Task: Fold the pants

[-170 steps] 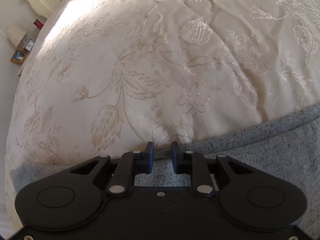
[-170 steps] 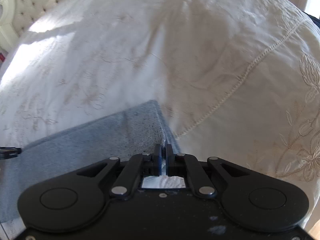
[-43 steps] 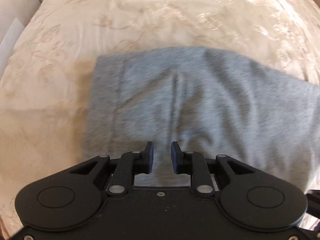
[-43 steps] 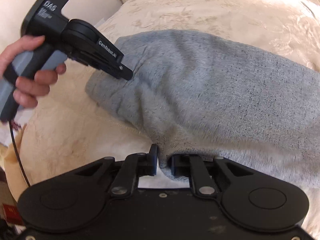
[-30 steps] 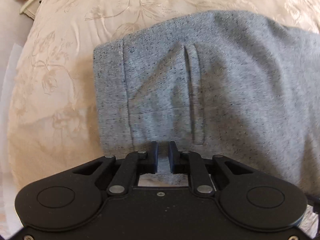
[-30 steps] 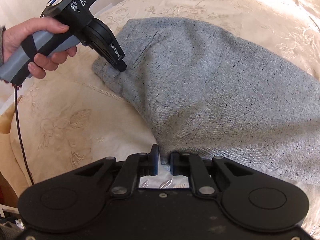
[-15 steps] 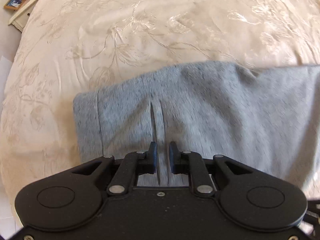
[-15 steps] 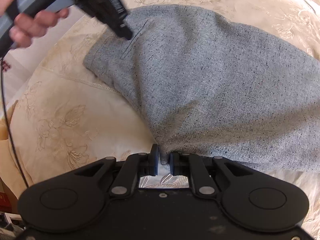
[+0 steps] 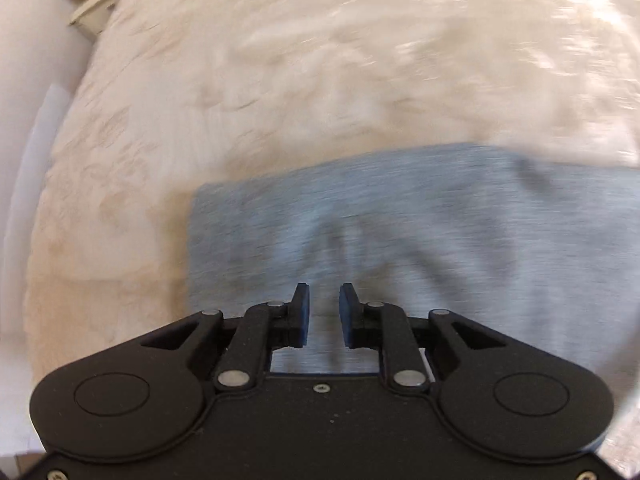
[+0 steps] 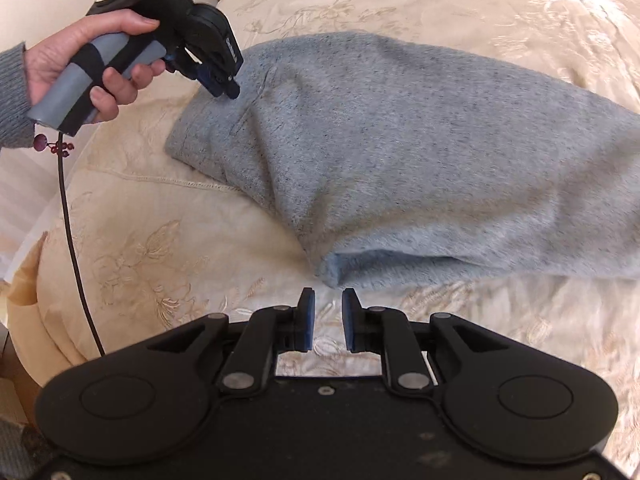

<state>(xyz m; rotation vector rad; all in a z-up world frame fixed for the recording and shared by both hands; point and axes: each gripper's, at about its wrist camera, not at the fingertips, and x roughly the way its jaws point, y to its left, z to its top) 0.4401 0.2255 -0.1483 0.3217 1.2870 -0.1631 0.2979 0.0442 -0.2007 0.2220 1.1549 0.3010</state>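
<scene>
Grey pants (image 10: 400, 160) lie folded over on a cream embroidered bedspread (image 10: 152, 248), their doubled corner just ahead of the right gripper (image 10: 328, 296). That gripper's jaws have just been opening; they stand parted with only bedspread showing between them, the cloth edge close beyond the tips but apart from them. The left gripper (image 10: 224, 88), held in the person's left hand (image 10: 92, 56), hovers at the far end near a seam; from its own blurred view the left gripper (image 9: 324, 292) shows jaws that have likewise been opening, parted above the fabric, pinching nothing.

The fabric reads as a soft, fleecy knit: light, limp, and likely to sag and crease rather than hold shape. It should grip well and is not fragile. Best holds are judged to be the thick doubled corner near the right gripper and the stitched hem band (image 10: 192, 136) at the far end, taken together so the layers lift evenly.
</scene>
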